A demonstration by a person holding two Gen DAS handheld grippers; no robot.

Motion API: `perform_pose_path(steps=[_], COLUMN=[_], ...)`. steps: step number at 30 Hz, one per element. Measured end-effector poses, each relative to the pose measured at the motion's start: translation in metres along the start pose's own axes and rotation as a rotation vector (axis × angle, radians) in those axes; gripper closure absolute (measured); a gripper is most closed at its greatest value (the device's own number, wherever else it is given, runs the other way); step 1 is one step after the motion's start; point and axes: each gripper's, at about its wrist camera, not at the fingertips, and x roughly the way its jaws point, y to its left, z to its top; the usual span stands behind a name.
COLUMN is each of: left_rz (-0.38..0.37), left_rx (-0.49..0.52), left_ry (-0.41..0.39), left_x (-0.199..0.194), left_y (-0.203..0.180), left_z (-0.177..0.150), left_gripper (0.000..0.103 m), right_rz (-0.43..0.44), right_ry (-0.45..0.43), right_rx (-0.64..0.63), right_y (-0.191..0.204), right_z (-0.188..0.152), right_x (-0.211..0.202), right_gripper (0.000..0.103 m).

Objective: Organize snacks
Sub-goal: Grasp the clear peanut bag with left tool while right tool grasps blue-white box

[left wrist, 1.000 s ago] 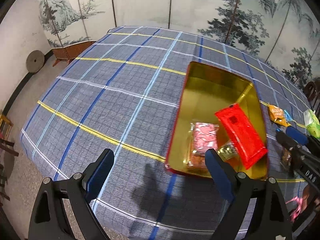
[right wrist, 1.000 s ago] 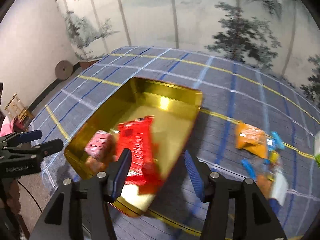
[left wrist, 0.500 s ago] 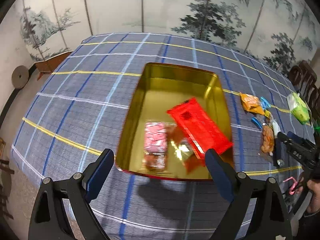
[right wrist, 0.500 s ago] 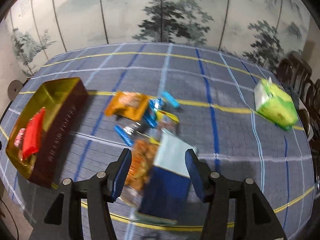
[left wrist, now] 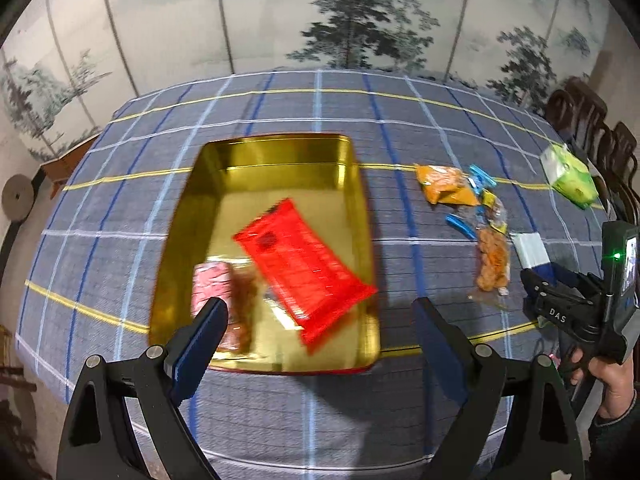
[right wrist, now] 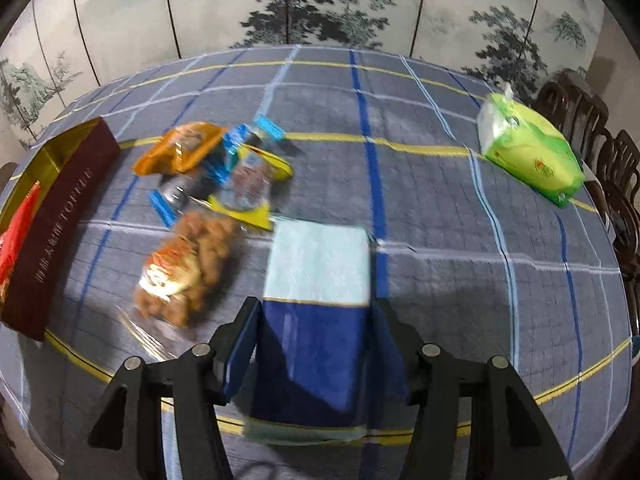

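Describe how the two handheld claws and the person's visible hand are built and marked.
Both the left claw and the right claw have black triangular frames with silver bolts and blue finger pads. The right one's body shows white "DAS" lettering and a green light. The hand wears a dark sleeve cuff.

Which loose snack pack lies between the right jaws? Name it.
The blue and white pack. It lies between the right gripper's jaws; the orange pack and the clear bag of fried snacks lie farther off.

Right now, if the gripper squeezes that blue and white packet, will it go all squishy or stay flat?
Probably a bit squishy. The blue and white packet looks like a soft sealed pouch lying flat on the tablecloth, so it may bend or droop when lifted. It seems thin, so likely light. Its smooth wrapper could slip between the right gripper's fingers, which sit on either side of it.
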Motion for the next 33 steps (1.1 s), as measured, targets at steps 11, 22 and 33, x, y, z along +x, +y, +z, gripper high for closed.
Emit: perform_pose_path(steps=[11,22,33], left_rz=[-0.054,-0.152,-0.144], left_rx=[0.145,0.22,0.252], left_ry=[0.023,0.064,0.109], left_x=[0.025,0.058,0.097], left_y=[-0.078,-0.139,-0.173], left_z=[0.007,0.012,0.021], left_gripper=[0.013,0.013,0.013], right_rz=[0.066,0.039,0.009], right_ry=[-0.084,-0.148,-0.147], right_rx=[0.009,-0.023,0.017], right_y=[-0.021,-0.066,-0.105], right_z=[-0.005,0.017,0.025], right_x=[0.0,0.019,0.027], right_gripper=[0.052,0.052,0.052])
